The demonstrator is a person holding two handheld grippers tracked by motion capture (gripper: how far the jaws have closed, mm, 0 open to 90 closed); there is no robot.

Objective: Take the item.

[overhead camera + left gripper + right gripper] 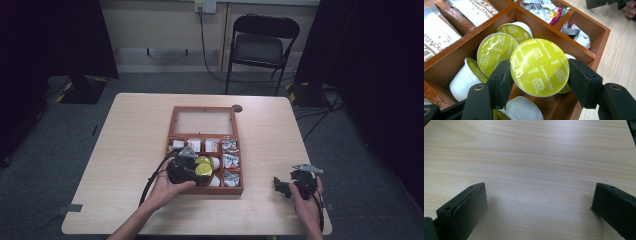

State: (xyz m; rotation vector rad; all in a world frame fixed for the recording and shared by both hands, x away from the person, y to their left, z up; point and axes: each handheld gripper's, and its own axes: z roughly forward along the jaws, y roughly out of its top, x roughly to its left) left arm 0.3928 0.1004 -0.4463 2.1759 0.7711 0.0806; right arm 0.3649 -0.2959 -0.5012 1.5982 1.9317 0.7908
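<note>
Left gripper view: left hand-held gripper (539, 82) clamps a yellow-green-lidded cappuccino capsule (539, 67).

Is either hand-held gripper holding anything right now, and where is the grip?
The left hand-held gripper clamps a coffee capsule by opposite edges of its yellow-green lid. The right hand-held gripper holds nothing.

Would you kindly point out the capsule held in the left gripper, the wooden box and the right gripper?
capsule (539, 67), left gripper view, middle of its green foil lid.
wooden box (203, 190), high view, near rim.
right gripper (537, 206), right gripper view, midway between its fingertips.
</note>
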